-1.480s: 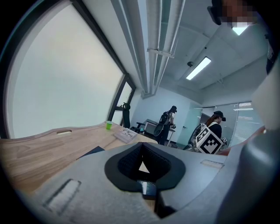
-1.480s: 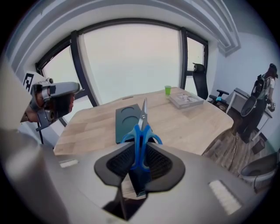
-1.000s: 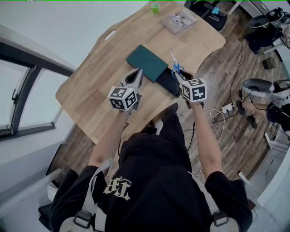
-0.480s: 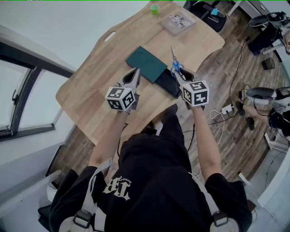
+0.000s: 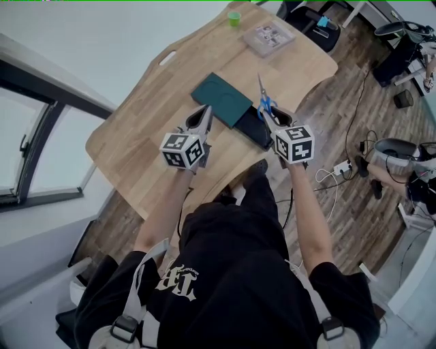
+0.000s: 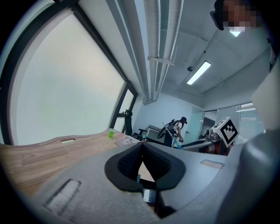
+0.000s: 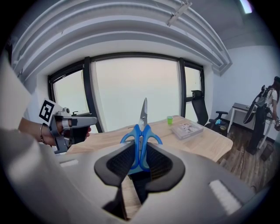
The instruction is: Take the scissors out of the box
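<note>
My right gripper (image 5: 270, 116) (image 7: 140, 151) is shut on the blue handles of the scissors (image 5: 264, 103) (image 7: 141, 139). It holds them upright in the air, blade tips pointing away, above the near end of the black box base (image 5: 251, 125). The dark green lid (image 5: 221, 98) lies flat on the table beside the base. My left gripper (image 5: 204, 114) (image 6: 142, 148) hovers at the lid's near corner, jaws shut with nothing between them. The scissors (image 6: 173, 136) also show small in the left gripper view.
The wooden table (image 5: 143, 123) carries a small green cup (image 5: 234, 16) (image 7: 169, 120) and a clear flat case (image 5: 270, 34) (image 7: 187, 128) at its far end. Chairs, cables and office gear stand on the floor (image 5: 354, 170) to the right. A window wall runs along the left.
Hardly anything differs. The right gripper, still holding the scissors, has drifted slightly nearer to me; the left gripper stays almost in place.
</note>
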Tool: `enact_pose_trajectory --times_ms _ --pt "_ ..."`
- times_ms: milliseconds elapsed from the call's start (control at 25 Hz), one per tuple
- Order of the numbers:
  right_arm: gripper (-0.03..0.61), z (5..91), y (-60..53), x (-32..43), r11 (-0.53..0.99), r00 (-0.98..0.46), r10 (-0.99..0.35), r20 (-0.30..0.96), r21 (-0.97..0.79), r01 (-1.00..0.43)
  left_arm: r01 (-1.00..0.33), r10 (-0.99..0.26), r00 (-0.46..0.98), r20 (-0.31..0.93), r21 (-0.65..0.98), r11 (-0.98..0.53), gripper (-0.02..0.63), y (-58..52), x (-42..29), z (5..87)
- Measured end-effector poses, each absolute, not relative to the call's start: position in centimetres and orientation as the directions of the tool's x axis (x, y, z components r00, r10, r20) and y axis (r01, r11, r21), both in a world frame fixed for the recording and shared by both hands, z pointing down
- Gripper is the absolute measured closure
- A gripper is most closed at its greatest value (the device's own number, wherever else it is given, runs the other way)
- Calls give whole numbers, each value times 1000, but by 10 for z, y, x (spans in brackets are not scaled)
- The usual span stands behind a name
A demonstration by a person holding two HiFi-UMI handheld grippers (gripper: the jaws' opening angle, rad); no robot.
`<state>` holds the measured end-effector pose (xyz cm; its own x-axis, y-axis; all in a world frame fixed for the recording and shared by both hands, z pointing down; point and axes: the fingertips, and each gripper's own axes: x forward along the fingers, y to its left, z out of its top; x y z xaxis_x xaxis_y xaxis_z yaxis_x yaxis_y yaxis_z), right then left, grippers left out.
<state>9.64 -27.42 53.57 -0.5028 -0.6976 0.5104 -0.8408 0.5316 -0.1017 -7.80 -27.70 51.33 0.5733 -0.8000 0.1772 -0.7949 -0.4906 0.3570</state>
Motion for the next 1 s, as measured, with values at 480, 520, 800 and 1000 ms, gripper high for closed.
enact_pose_trajectory --times_ms 480,520,800,1000 --pt "492 538 -262 96 528 -500 -698 512 -104 -843 -790 -796 580 172 357 -498 609 -269 -78 512" --pt "492 538 -261 96 527 -500 -699 512 -104 -844 -790 -796 581 172 357 -499 609 -269 -77 512" --pt "492 541 -258 99 521 -490 -699 522 -99 -848 -783 -788 591 173 360 -508 609 -266 -73 512" --pt "492 542 -255 102 520 -484 -699 526 -89 -849 -782 -787 592 172 358 -511 609 -265 -71 512"
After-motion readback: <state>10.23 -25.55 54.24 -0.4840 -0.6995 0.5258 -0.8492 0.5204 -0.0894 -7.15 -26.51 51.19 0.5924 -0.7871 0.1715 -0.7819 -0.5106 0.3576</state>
